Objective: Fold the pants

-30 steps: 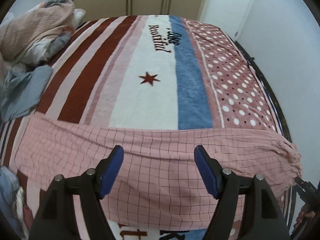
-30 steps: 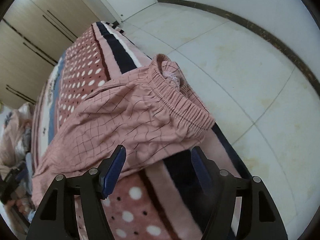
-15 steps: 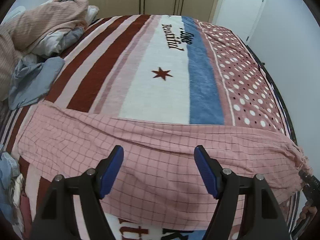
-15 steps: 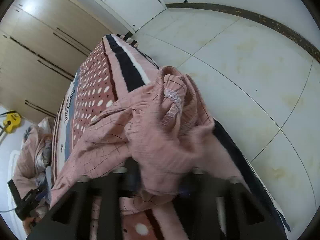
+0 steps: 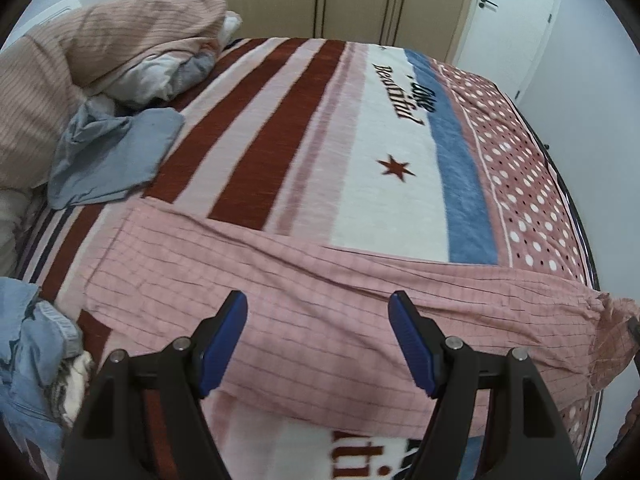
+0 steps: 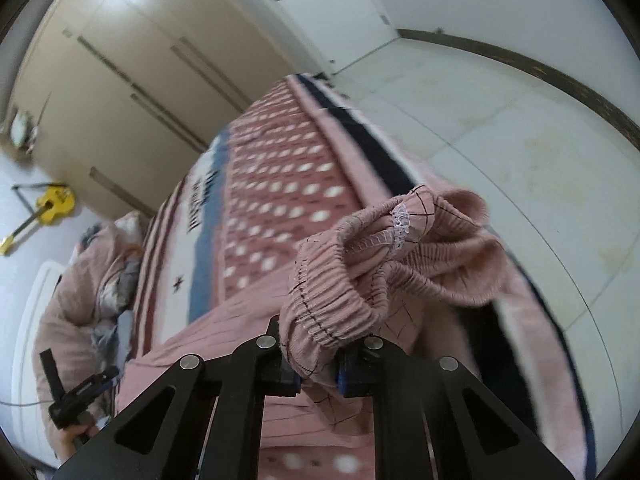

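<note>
Pink checked pants point(image 5: 320, 300) lie stretched across the near end of the bed, leg ends at the left, waistband at the right edge. My left gripper point(image 5: 318, 320) is open and empty, hovering just above the middle of the pants. My right gripper point(image 6: 318, 376) is shut on the bunched elastic waistband point(image 6: 344, 288) and holds it lifted off the bed edge. The left gripper also shows in the right wrist view point(image 6: 76, 396) at the far left.
The bed wears a striped and dotted blanket point(image 5: 392, 140). A heap of bedding point(image 5: 80, 60) and grey-blue cloth point(image 5: 108, 156) lies at the back left. More clothes point(image 5: 32, 352) lie at the near left. Tiled floor point(image 6: 520, 120) runs along the bed's right side.
My right gripper closed on the waistband and lifted it, bunching the cloth. My left gripper shifted left above the pants and stayed open.
</note>
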`<action>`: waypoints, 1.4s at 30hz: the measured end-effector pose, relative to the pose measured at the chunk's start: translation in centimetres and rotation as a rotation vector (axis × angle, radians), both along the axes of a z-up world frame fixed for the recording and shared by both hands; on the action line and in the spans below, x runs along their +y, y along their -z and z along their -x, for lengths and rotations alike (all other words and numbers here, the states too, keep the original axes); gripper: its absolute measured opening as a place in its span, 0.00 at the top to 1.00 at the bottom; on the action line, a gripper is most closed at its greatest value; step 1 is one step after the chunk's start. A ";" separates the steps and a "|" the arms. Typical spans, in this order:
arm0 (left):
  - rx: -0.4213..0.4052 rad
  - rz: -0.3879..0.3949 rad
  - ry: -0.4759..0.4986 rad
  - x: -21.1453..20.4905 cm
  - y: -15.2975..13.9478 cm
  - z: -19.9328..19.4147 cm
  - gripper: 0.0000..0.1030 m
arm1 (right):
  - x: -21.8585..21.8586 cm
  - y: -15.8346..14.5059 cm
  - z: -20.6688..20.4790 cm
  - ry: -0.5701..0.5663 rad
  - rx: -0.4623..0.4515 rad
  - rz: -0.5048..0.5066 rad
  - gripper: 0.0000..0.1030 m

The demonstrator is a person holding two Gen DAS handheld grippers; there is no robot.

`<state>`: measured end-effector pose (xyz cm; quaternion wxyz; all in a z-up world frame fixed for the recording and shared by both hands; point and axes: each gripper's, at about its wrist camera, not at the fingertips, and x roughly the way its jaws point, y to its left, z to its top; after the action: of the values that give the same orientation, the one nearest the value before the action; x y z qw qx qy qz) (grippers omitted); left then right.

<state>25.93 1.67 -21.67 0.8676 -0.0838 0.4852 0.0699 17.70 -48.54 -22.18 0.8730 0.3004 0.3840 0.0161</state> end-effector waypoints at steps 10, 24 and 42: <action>-0.003 0.003 -0.049 7.9 -1.0 3.1 0.33 | 10.6 -2.6 -2.6 -0.178 -0.047 0.060 0.94; -0.005 0.033 -0.102 16.7 -1.2 5.7 0.33 | 28.0 -2.2 -8.0 -0.445 -0.078 0.094 0.95; 0.040 0.114 0.031 14.4 2.5 5.0 0.33 | 39.0 7.8 -6.0 -0.856 0.211 0.268 0.89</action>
<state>20.93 16.07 -24.18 0.8524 -0.1241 0.5070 0.0304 23.71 -9.55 -29.94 0.7751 -0.0008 0.5589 0.2947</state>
